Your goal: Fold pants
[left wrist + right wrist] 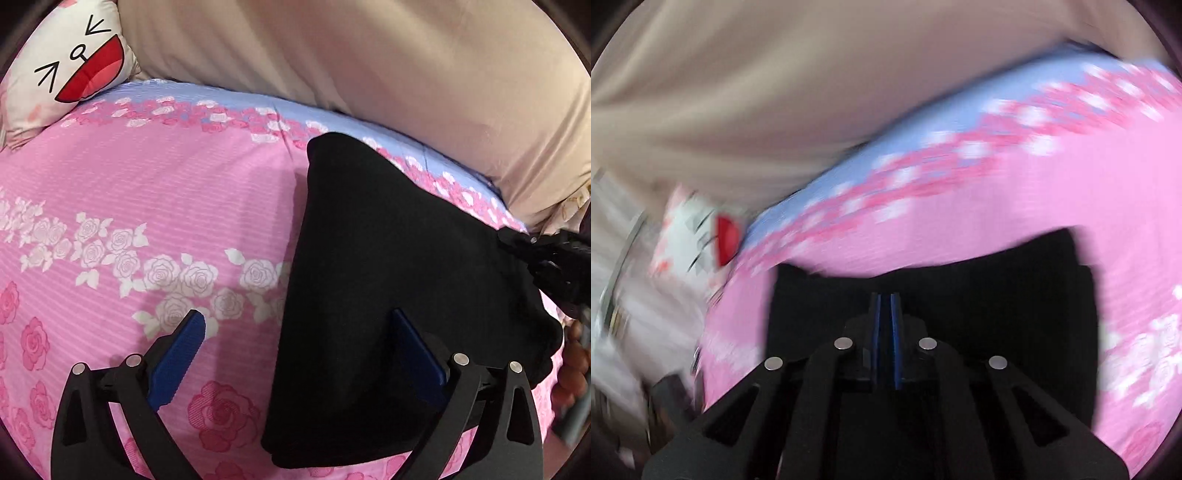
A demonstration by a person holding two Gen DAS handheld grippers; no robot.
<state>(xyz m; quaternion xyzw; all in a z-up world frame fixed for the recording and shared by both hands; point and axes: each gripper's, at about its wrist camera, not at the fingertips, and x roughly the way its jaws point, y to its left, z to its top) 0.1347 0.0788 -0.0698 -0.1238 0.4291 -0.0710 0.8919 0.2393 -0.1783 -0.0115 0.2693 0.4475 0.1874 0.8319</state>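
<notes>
Left gripper (295, 345): nearest item in the left wrist view; jaws spread wide, blue pads (179, 354) showing, nothing between them. It hangs over the near edge of the pants with one finger above the sheet and the other above black cloth.

Cushion (70, 62): white, cartoon face with red mouth; far left corner of the bed, clear of the work.

Bedsheet (129, 192): pink with white and rose-pink flowers, blue band along the far edge. Bears everything listed.

Pants (388, 295): black, lying on the sheet right of centre in the left wrist view, already doubled into a compact, roughly triangular bundle, far corner close to the blue band. Layers cannot be counted; the cloth reads as solid black.

Curtain or drape (369, 55): beige, behind the bed.

Right gripper (535, 254): at the right edge of the pants, cloth bunched at its tip. Its own view, blurred, shows the jaws nearly closed, a thin dark layer of pants (960, 295) apparently pinched between the pads.

Step in hand, by judgement: a late fold, right side carrying an edge across. Next move calls for laying that edge squarely onto the bundle, with the left gripper free to pin or smooth it.
</notes>
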